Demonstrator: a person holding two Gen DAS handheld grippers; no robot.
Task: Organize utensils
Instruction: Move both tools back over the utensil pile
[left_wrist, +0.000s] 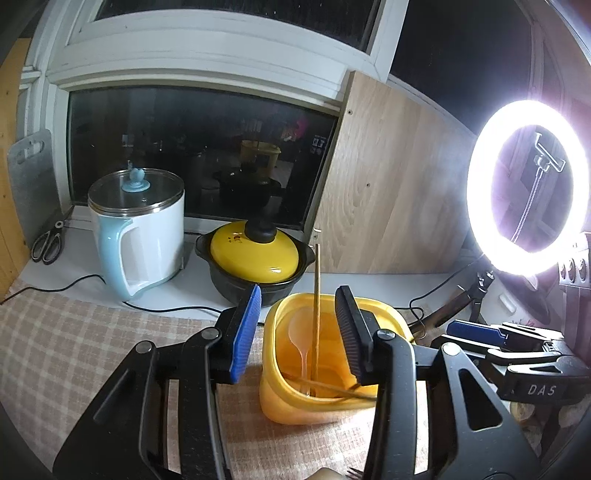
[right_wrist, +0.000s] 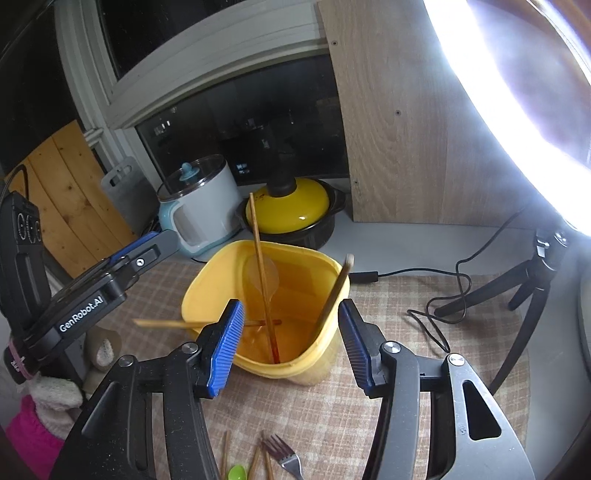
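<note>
A yellow plastic container (left_wrist: 280, 402) stands on the checked cloth just ahead of both grippers. In it a wooden chopstick (left_wrist: 316, 295) stands upright beside a translucent spoon (left_wrist: 301, 328). My left gripper (left_wrist: 299, 295) is open, its blue pad (left_wrist: 245, 332) left of the container, touching nothing. In the right wrist view the container (right_wrist: 317, 362) also holds a chopstick (right_wrist: 166, 324) lying across its rim and a wooden utensil (right_wrist: 338, 288) leaning in the right corner. My right gripper (right_wrist: 291, 308) is open over the near rim, empty. A fork (right_wrist: 286, 456), a green spoon (right_wrist: 236, 472) and loose chopsticks (right_wrist: 225, 454) lie near the bottom edge.
Behind the container stand a white and blue electric kettle (left_wrist: 140, 229) and a black pot with a yellow lid (left_wrist: 255, 258). A bright ring light (left_wrist: 524, 188) on a tripod (right_wrist: 532, 280) stands at the right, its cable (right_wrist: 443, 295) looping over the cloth. Scissors (left_wrist: 48, 243) lie far left.
</note>
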